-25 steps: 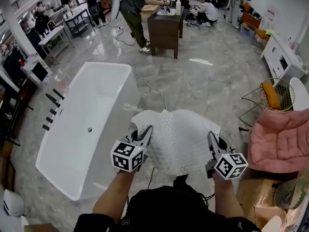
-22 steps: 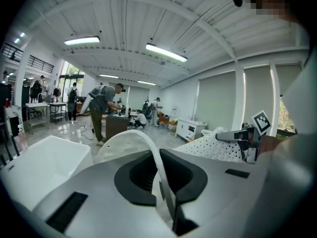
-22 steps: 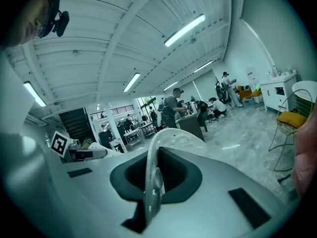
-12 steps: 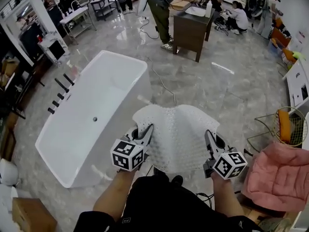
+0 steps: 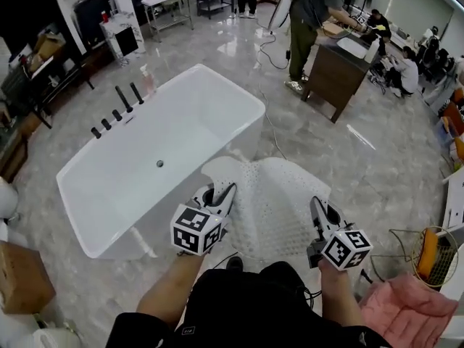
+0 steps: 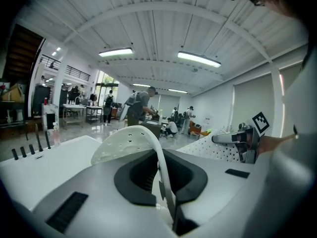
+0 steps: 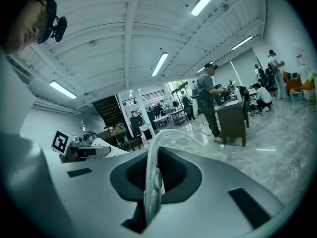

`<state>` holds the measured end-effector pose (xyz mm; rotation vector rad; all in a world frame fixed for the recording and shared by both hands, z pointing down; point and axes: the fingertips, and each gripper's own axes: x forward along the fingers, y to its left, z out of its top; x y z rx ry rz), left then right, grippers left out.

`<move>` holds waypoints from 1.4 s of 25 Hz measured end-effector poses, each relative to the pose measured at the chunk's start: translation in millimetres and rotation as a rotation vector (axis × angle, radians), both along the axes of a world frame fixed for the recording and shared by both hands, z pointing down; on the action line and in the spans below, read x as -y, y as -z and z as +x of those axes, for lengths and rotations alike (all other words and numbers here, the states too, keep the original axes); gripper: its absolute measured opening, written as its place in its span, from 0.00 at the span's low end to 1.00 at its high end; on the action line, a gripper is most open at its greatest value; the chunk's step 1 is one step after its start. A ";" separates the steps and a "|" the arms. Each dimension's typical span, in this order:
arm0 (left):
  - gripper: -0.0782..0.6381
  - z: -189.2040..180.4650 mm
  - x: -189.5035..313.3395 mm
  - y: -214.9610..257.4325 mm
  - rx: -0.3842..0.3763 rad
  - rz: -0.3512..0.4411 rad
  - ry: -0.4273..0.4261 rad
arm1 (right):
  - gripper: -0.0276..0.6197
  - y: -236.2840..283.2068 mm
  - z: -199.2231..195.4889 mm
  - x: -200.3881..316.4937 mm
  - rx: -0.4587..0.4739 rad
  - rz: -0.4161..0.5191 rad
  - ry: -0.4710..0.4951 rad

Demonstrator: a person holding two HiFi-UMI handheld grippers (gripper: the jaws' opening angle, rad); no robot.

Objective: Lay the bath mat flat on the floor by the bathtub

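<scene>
A white perforated bath mat [image 5: 270, 198] hangs spread in the air between my two grippers, above the grey floor just right of the white bathtub [image 5: 152, 162]. My left gripper [image 5: 217, 196] is shut on the mat's left edge; in the left gripper view that edge [image 6: 148, 148] curls up out of the closed jaws. My right gripper [image 5: 319, 212] is shut on the mat's right edge, and the right gripper view shows the mat [image 7: 153, 157] pinched thin between the jaws. The mat's far end droops toward the floor.
A cable [image 5: 279, 140] runs over the marble floor beyond the mat. A dark wooden vanity [image 5: 341, 75] with a person [image 5: 308, 20] bent over it stands farther off. A pink cushion [image 5: 402, 314] and a wire basket [image 5: 428, 252] sit at the right. Black taps [image 5: 116, 111] line the tub's far side.
The view has swung left: the bathtub now fills the middle and the pink cushion has slid to the lower right. Both grippers keep hold of the mat, unchanged.
</scene>
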<state>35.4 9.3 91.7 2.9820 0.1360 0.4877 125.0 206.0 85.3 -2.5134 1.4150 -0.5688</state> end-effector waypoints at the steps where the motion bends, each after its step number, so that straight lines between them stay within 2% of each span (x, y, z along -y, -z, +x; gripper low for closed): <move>1: 0.14 -0.2 9.7 -0.2 -0.003 -0.006 0.028 | 0.08 0.4 8.9 12.1 -0.005 -0.004 0.028; 6: 0.14 -5.9 51.0 -9.7 0.008 -0.017 0.142 | 0.08 -2.4 38.6 65.6 0.002 -0.008 0.135; 10: 0.14 -10.5 78.7 -24.1 0.038 -0.035 0.272 | 0.08 -16.5 52.2 112.7 0.032 -0.019 0.274; 14: 0.14 -1.2 67.7 -22.7 0.065 -0.079 0.401 | 0.08 -18.8 68.2 116.7 0.066 -0.042 0.404; 18: 0.14 18.9 64.0 -24.2 0.066 -0.086 0.545 | 0.08 -32.5 100.7 132.8 0.088 -0.058 0.548; 24: 0.14 18.1 54.9 -24.5 0.067 -0.088 0.701 | 0.08 -35.6 119.6 142.3 0.099 -0.047 0.684; 28: 0.14 19.0 41.2 -32.3 0.076 -0.100 0.772 | 0.08 -39.7 132.0 142.0 0.101 -0.044 0.741; 35: 0.14 -0.9 40.4 -43.7 0.094 -0.114 0.822 | 0.08 -57.4 125.2 161.5 0.127 -0.077 0.788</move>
